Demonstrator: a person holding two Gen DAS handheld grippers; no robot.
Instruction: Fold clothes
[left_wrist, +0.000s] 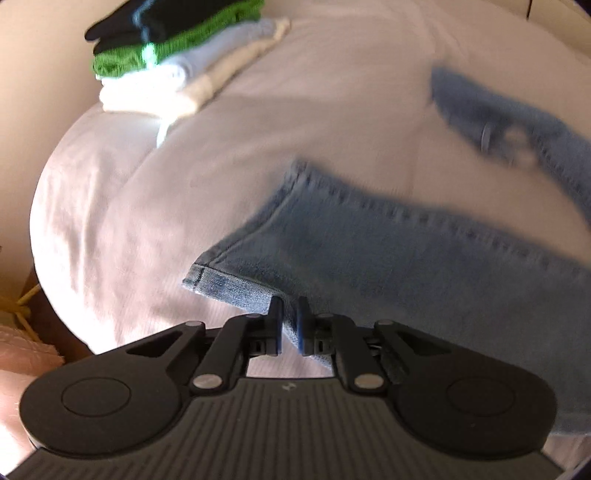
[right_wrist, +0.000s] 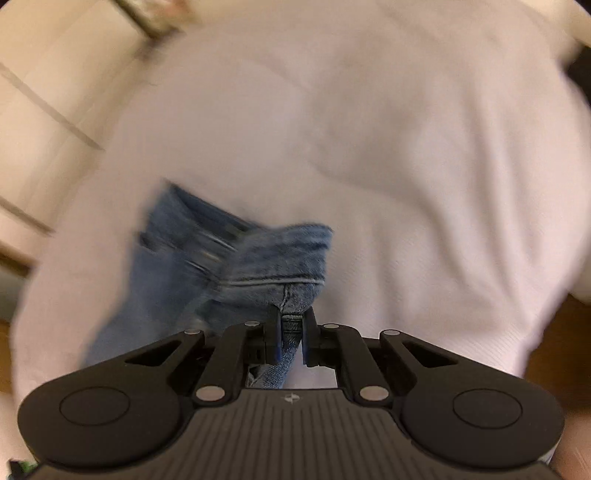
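A pair of light blue jeans (left_wrist: 369, 251) lies across a white sheet (left_wrist: 221, 155). Its leg hem points to the lower left in the left wrist view, and the waist with a metal button (left_wrist: 487, 133) lies far right. My left gripper (left_wrist: 290, 306) is shut on the hem edge, with denim pinched between the black fingers. In the right wrist view the jeans (right_wrist: 236, 266) bunch up at the waist end. My right gripper (right_wrist: 291, 315) is shut on a thick seam of that waistband.
A stack of folded clothes (left_wrist: 177, 55), black, green and white, sits at the far left corner of the sheet. Beige floor tiles (right_wrist: 44, 96) show past the sheet's left edge in the right wrist view. Wooden flooring (right_wrist: 554, 343) shows at the lower right.
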